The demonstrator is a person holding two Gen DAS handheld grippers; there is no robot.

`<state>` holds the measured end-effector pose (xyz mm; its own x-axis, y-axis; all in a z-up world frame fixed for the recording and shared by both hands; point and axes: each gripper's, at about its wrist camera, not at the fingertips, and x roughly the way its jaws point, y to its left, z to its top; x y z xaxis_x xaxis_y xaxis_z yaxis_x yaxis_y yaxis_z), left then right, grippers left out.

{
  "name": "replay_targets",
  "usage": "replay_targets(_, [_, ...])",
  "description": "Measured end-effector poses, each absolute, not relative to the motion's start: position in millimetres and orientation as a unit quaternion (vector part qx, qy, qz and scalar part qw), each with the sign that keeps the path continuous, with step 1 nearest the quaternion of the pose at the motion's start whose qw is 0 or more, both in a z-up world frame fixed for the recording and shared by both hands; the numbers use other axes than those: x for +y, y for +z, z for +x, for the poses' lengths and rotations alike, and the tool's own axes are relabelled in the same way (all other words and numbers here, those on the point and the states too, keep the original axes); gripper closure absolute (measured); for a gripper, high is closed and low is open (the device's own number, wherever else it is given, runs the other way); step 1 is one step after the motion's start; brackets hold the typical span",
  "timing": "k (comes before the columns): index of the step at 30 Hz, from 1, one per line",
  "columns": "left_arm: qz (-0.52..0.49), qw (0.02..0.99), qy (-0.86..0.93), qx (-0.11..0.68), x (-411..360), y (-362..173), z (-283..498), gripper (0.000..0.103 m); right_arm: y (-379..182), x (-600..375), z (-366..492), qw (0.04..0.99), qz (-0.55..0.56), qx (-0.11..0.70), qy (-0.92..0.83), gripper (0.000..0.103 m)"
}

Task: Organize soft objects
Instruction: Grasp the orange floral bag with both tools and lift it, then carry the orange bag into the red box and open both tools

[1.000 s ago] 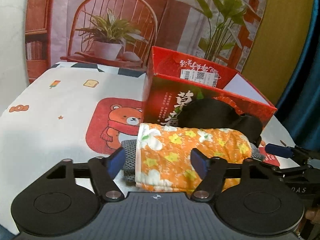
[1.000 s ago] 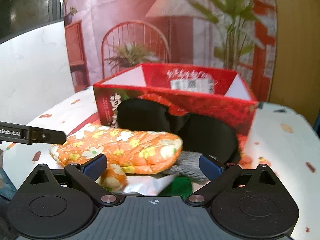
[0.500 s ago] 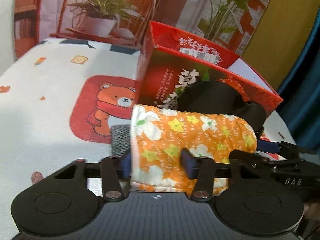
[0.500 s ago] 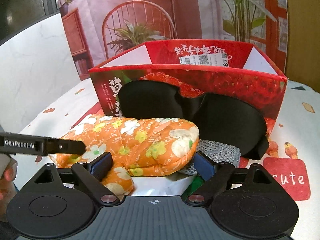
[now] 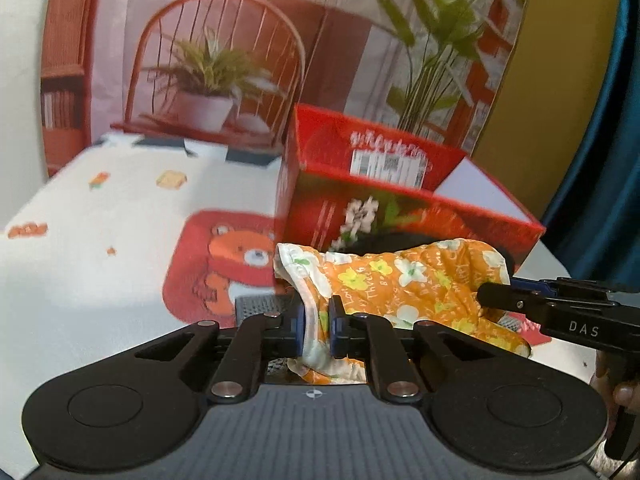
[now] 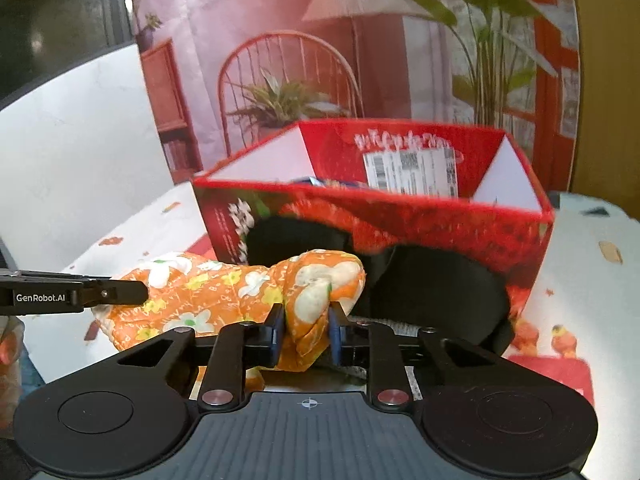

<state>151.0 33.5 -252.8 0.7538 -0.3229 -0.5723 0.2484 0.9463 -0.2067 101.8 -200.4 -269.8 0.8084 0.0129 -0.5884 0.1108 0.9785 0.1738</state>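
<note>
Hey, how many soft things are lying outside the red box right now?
3 that I can see: the orange floral cloth pinched at both ends, the black eye mask leaning against the red box, and a grey knitted piece under the cloth. More may be hidden beneath.

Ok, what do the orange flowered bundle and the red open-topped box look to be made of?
Orange flowered bundle: thin printed cloth, probably cotton, matte; it puckers between both closing grippers' pads. Red open-topped box: printed cardboard, slightly glossy; stiff straight walls, white inside.
</note>
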Motion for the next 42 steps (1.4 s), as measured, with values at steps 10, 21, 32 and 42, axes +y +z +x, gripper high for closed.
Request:
replay_targets(10, [-0.041,0.953,-0.163,0.251,29,-199,154,0.091,-212,-208,109,0.965,0.047,0.257,0.015,0.083])
replay_targets(21, [-0.009,0.955,-0.183,0.234,-4,-165,220,0.091,-176,-253,162,0.969,0.044,0.243,-0.003,0.083])
replay_targets(32, [0.028,0.941,-0.172,0.289,-56,-174,319,0.091,-193,-310,241,0.951,0.067,0.295,-0.06,0.084])
replay_targets(42, [0.049,0.924,-0.167,0.339,-70,-203,375,0.091,-224,-336,283,0.934,0.055,0.344,-0.083,0.084])
